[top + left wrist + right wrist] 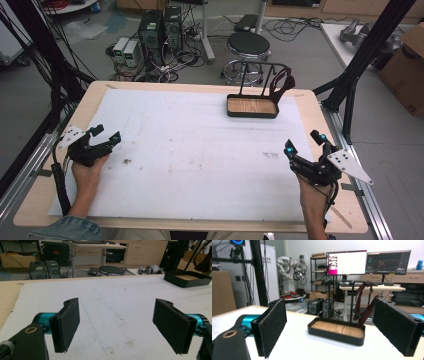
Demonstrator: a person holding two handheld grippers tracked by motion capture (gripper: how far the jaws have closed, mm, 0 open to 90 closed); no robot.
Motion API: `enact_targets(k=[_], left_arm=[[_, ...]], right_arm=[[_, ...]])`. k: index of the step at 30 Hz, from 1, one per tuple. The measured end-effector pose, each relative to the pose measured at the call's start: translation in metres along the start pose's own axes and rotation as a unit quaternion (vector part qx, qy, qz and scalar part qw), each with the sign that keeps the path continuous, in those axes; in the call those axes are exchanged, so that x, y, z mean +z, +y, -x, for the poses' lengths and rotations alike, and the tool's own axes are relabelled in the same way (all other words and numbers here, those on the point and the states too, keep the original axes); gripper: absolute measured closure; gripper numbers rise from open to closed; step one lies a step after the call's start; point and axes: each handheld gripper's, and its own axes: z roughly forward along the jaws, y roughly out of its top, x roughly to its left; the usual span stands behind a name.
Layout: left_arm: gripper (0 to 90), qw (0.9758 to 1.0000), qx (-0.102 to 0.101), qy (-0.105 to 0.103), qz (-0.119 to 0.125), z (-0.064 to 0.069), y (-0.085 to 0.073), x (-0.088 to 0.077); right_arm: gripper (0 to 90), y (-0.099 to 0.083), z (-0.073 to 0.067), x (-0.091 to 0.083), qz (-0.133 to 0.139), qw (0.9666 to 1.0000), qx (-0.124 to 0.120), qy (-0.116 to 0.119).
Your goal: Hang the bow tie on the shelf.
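Black tray stand with a dark red strap, far right of the bench

The tray (pixel 252 114) is shallow, black-walled and rectangular with a wood-grain floor, sitting flat and upright on the white sheet. A thin black rail frame (pixel 260 67) rises from its back edge. The dark red strap (pixel 283 83) hangs over the rail's right end, drooping toward the tray's right corner.

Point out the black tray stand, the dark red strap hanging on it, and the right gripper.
black tray stand (pixel 251 114): high view, its near rim.
dark red strap (pixel 367 311): right gripper view, its lower hanging length.
right gripper (pixel 305 143): high view, midway between its open fingers.
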Motion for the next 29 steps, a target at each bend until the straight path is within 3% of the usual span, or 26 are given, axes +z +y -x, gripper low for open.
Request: enact_targets(k=[14, 20, 29], left_arm=[[22.1, 1.0000, 0.001, 0.000, -0.002, 0.000, 0.000, 0.000], [22.1, 1.0000, 0.001, -0.001, -0.002, 0.000, 0.000, 0.000], [22.1, 1.0000, 0.001, 0.000, -0.002, 0.000, 0.000, 0.000]], right_arm=[[11.6, -0.051, -0.017, 0.008, -0.050, 0.9984, -0.012, 0.023], [11.6, -0.072, -0.021, 0.016, -0.104, 0.9942, -0.002, 0.028], [11.6, -0.074, -0.022, 0.015, -0.102, 0.9944, 0.000, 0.028]])
